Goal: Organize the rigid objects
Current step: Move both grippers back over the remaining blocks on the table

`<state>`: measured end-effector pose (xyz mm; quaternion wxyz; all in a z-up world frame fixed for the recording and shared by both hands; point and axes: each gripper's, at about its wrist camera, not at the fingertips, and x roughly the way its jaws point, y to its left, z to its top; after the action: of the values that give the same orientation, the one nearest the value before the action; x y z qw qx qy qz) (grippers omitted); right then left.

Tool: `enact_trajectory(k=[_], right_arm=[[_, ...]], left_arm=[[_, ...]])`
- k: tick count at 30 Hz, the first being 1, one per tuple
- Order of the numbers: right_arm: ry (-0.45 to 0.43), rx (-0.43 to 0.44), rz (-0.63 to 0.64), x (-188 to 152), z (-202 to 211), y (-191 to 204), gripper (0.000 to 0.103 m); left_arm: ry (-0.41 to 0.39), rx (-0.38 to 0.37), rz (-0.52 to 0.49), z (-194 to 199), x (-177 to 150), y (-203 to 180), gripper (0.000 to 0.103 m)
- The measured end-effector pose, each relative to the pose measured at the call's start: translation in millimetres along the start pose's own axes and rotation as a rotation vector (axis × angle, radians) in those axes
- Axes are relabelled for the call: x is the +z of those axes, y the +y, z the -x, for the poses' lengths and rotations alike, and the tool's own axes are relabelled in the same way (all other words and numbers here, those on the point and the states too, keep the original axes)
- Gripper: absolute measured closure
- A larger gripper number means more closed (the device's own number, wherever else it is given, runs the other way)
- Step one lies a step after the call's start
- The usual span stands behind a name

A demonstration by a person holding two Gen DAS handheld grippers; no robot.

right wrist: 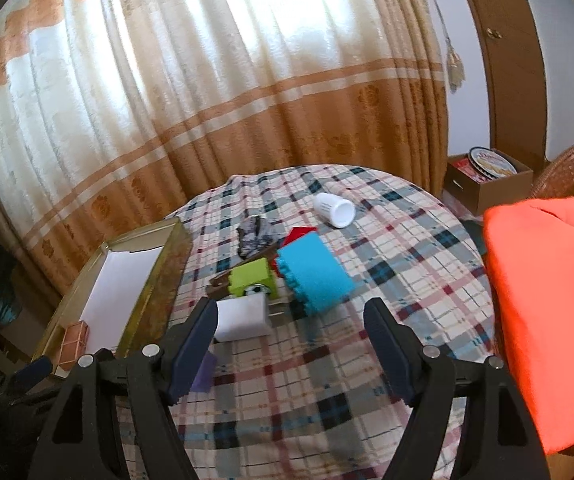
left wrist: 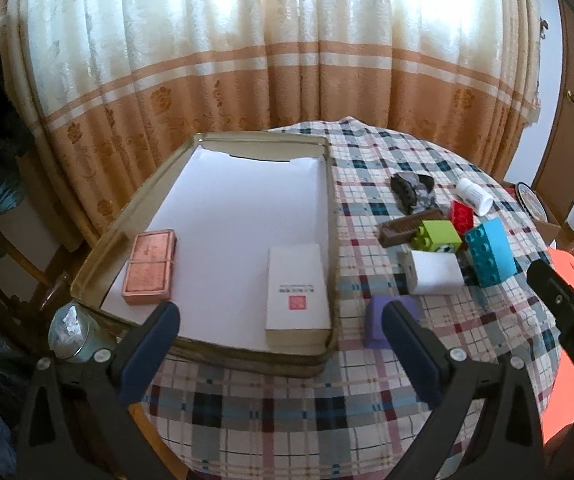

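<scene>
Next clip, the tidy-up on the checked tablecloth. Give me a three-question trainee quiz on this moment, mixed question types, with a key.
1. True or false: the copper-coloured box lies inside the open tin tray.
2. Multiple choice. What lies on its side at the far end of the pile of loose objects? A) the white bottle B) a glass jar C) a red mug
3. Fill in the missing word: both the left gripper and the right gripper have their jaws ____ with nothing between them.

Key: 1 true; 2 A; 3 open.
</scene>
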<state>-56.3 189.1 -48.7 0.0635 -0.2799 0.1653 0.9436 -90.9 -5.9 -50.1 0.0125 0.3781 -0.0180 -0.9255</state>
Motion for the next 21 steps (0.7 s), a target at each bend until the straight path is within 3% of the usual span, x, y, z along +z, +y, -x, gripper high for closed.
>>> enact_trajectory(k=[6, 21], right_arm=[[0.001, -0.013, -0.024, -0.3, 1.1, -17.9, 0.025], [0.004, -0.046, -0.091, 0.0, 2.4, -62.7, 0.025]], left_arm=[[0.009, -0.027, -0.037, -1.1, -3.2, -16.7, 0.001], [0.033, -0.066, -0.234, -11.7, -6.5, -90.5, 0.015]])
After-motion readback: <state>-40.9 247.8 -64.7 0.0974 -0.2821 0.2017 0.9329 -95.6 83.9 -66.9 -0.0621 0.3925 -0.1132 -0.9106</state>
